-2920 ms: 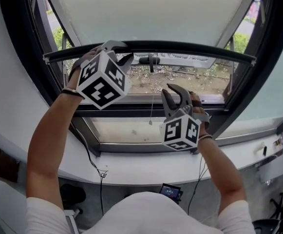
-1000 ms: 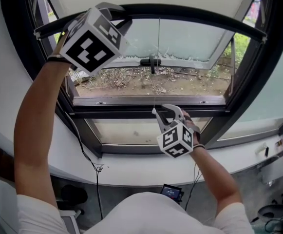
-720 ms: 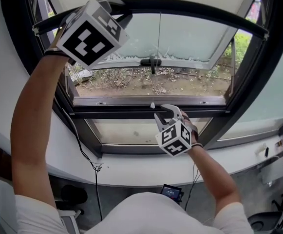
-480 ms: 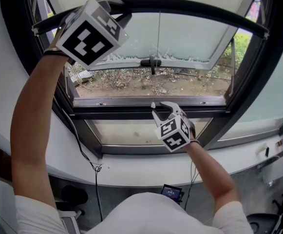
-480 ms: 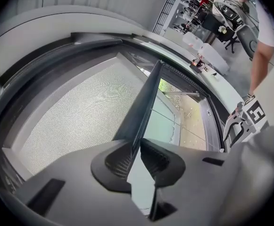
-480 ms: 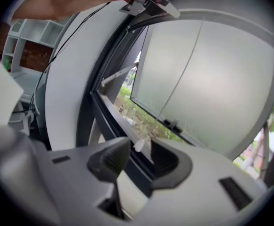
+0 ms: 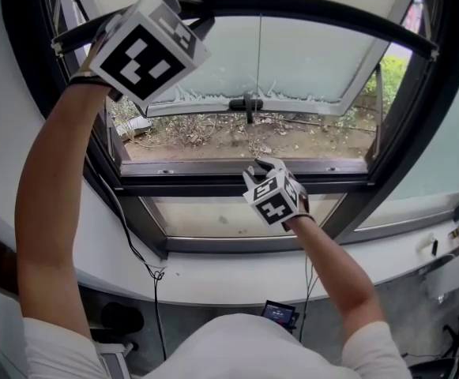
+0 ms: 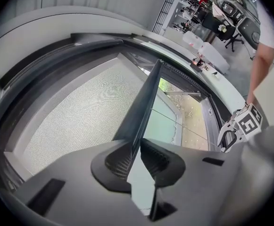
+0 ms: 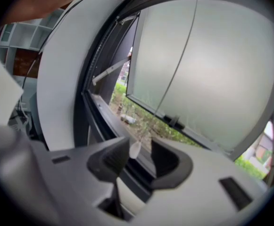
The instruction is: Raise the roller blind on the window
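Two tongs engaged, one on the load, one not yet.

Left tongs (image 8: pixel 136 149) shut hard on bottom bar (image 8: pixel 146 98) of roller blind (image 8: pixel 80 117), jaws biting across the bar's thin edge. Grip point near the bar's left end. Long axis of bar running straight out ahead of these tongs, toward the far side of the window. Mesh fabric just beyond the bar, on the upper side.

Right tongs (image 9: pixel 139 152) held low, jaws apart with a moderate gap, nothing pinched. White cord pull (image 9: pixel 135 149) hanging between the jaws, closer to the left-hand one; contact unclear. Cord (image 9: pixel 179 65) climbing from the pull, up and ahead of these tongs, to the bar's middle. Open sash (image 7: pixel 308 61) behind the cord.

Key relation: bar lying well above and to the left of right tongs, horizontal, with the cord as the only link down.

Judgement: blind partly raised, more travel left. Left tongs nearer and already holding, so lift goes straight up, square to the bar's axis. Off-centre hold means a risk of skew and crooked rolling. Closing needed on right tongs before any use of the cord.
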Available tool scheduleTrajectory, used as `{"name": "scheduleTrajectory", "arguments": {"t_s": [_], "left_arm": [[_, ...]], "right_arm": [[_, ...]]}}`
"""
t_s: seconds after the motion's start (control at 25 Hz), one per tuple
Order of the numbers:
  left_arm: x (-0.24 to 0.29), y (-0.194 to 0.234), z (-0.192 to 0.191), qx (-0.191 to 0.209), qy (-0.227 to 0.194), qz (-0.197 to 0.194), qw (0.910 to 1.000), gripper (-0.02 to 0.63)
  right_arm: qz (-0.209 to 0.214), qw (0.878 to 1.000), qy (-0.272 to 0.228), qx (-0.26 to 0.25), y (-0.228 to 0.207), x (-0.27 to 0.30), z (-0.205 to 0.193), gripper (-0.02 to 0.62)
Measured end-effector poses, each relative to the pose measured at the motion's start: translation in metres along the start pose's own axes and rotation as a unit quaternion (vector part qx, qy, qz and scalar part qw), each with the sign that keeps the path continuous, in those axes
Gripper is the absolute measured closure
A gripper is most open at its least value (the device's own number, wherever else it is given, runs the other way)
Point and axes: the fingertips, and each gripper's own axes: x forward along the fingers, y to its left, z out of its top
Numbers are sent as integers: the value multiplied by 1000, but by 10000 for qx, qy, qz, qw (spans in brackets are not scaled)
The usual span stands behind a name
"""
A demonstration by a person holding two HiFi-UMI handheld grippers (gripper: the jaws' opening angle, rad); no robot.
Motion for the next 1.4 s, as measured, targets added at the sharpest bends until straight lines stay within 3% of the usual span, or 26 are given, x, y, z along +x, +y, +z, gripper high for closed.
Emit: {"name": "scheduleTrajectory", "arguments": {"t_s": [0.28, 0.44, 1.12, 1.4], "left_arm": [[-1, 0, 0, 0, 3, 20, 10000, 538], [0, 1, 0, -35, -26, 60, 10000, 537], [2, -6, -5, -65, 57, -32, 10000, 537], [-2, -5, -2, -229, -235, 188, 9993, 537]], "right_arm": [[77, 9998, 159, -75, 6, 16, 1, 460], [-35, 9996, 143, -223, 6, 19, 2, 532], [-178, 9954, 422, -846, 5, 8, -8, 538], [-277, 9946, 416, -906, 3, -1, -11, 538]]}}
